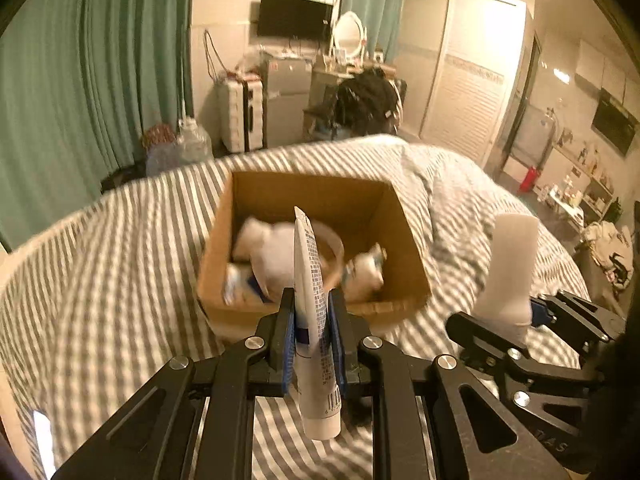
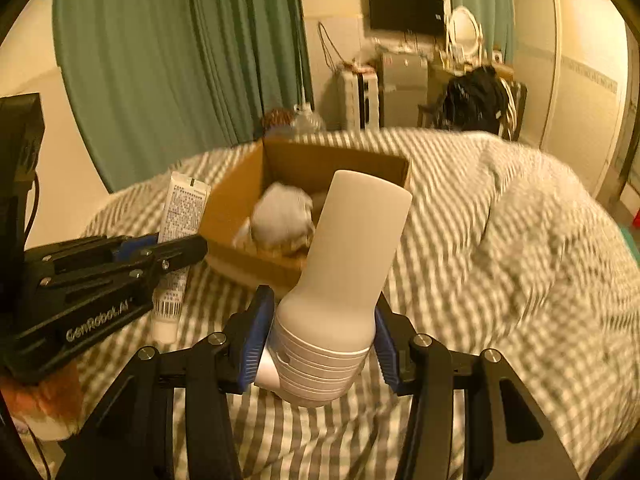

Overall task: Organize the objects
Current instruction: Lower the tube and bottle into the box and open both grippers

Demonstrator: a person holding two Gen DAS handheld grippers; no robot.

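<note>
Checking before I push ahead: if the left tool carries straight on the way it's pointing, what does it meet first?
Most likely the cardboard box: the left tool, shut on the white tube, points toward its near wall or just over it onto the items inside. Depth is unclear.

"GenRobot.AI" in pale letters on the black side of the left gripper [image 2: 182, 250], read in the right wrist view; letters like "DAS", upside down and faint, on the black frame of the right gripper [image 1: 520, 320], read in the left wrist view; barcode near the cap end of the white tube [image 1: 316, 320], digits beneath too small to read; dense columns of small print along the tube's body, not legible in either view; no readable print elsewhere.
</note>
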